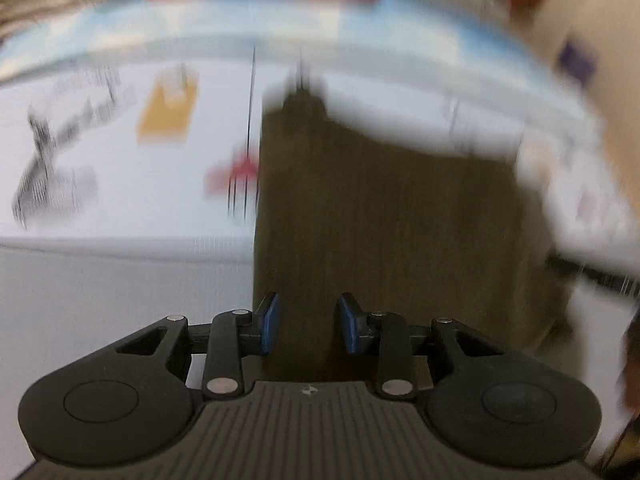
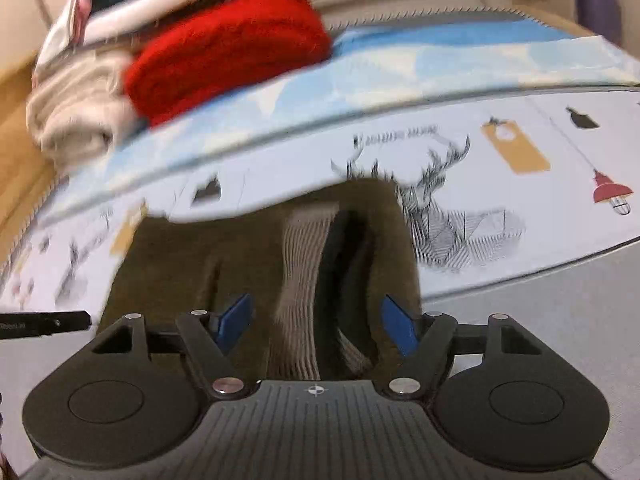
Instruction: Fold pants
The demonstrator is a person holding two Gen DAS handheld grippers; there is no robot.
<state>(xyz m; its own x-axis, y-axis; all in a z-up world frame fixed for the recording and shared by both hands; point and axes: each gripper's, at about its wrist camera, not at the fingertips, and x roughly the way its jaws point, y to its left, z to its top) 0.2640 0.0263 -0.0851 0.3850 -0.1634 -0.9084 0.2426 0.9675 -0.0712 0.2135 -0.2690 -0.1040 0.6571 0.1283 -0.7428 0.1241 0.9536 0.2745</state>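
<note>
1. The pants (image 2: 248,264), olive-brown with a ribbed waistband (image 2: 304,272), lie on a printed sheet (image 2: 520,216) that covers the surface. They sit directly ahead of both grippers, and the waistband opening faces the right gripper.
2. The left gripper (image 1: 307,322) hovers over the near edge of the cloth. Its jaws are spread partway and grip nothing; the fabric shows between them.
3. The right gripper (image 2: 316,322) has its jaws spread wide, one on each side of the waistband, and nothing is pinched yet.
4. The left view is badly blurred, so the far end of the pants cannot be read well there.
5. The step in hand looks like taking hold of the near edge for a fold. To do it well, each gripper should bite one full thickness of cloth at its own side of the edge, both at the same level, so that the fold line comes out straight.
6. Lift only enough to clear the sheet, carry the edge over evenly, and keep away from the red sweater (image 2: 224,48) and the pile of folded clothes (image 2: 80,112) at the far side.
</note>
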